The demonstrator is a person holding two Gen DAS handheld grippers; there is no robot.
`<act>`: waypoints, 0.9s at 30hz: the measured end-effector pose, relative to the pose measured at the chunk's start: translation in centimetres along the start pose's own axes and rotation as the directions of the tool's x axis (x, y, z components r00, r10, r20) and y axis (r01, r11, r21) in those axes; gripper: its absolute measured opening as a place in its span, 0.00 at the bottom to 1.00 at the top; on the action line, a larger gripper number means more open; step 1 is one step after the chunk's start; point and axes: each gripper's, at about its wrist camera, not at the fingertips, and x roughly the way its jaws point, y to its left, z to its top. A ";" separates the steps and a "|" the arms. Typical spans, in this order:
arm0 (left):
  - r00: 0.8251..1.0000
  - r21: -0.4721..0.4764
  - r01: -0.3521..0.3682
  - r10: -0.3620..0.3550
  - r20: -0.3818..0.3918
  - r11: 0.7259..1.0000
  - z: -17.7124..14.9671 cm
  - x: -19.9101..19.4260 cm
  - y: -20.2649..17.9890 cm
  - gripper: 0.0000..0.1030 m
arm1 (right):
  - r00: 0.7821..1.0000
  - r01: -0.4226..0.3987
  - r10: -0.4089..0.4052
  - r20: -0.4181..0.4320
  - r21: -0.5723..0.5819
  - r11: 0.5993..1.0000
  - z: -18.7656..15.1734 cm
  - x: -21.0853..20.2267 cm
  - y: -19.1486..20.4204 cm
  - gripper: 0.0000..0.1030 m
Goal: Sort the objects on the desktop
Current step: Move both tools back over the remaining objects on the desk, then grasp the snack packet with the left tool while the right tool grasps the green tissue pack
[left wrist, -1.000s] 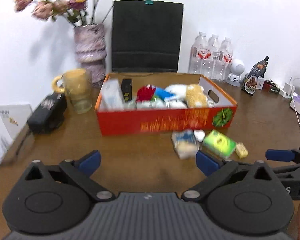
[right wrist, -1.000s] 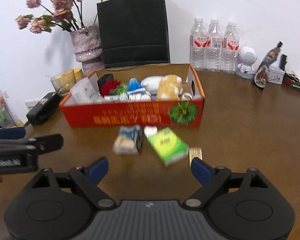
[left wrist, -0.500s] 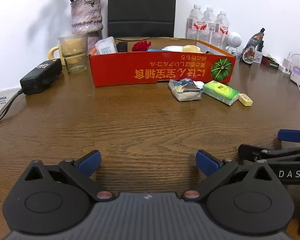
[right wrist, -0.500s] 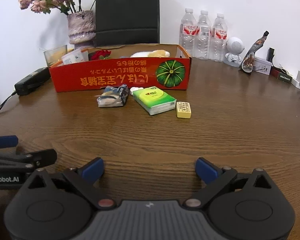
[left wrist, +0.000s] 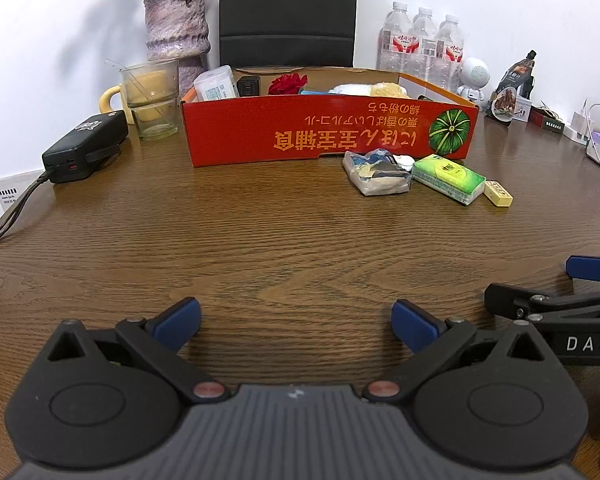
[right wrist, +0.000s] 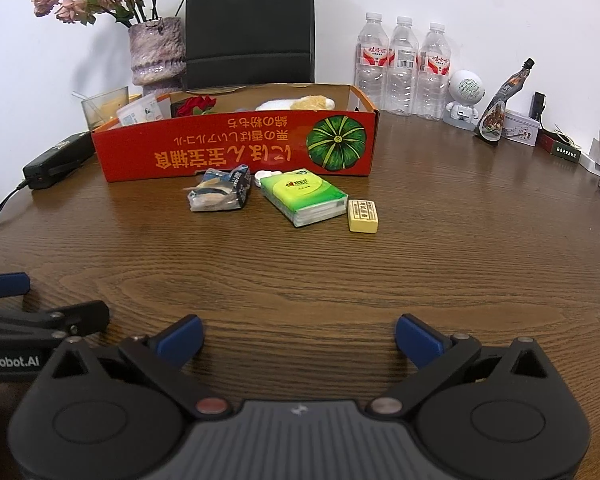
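The loose things I have to sort lie on the brown wooden table (right wrist: 420, 264) just in front of the long red cardboard box (right wrist: 236, 152): a crumpled blue-and-white wrapper pack (right wrist: 219, 194), a green tissue pack (right wrist: 305, 196) and a small pale yellow block (right wrist: 363, 216), close together. A small white piece peeps between wrapper and tissues. My right gripper (right wrist: 298, 338) has its fingers spread wide with nothing between them; the left gripper (left wrist: 296, 320) likewise. Both sit well short of the items. I'd take the yellow block first, since it stands clear, squaring the fingers across its narrow sides
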 end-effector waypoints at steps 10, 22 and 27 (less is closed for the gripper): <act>1.000 0.002 0.003 -0.003 -0.002 1.000 0.0 0.0 0.2 1.00 | 1.000 0.000 0.000 0.000 0.001 1.000 0.0 0.0 0.1 1.00; 0.998 -0.017 0.047 -0.046 0.052 0.999 2.9 2.1 0.3 1.00 | 0.995 -0.035 0.050 0.087 -0.174 0.984 5.1 0.6 -1.6 0.87; 0.994 -0.023 0.100 -0.100 0.037 0.995 5.4 4.1 -0.1 1.00 | 0.994 -0.106 0.108 -0.004 -0.248 0.963 9.5 6.1 -1.3 0.72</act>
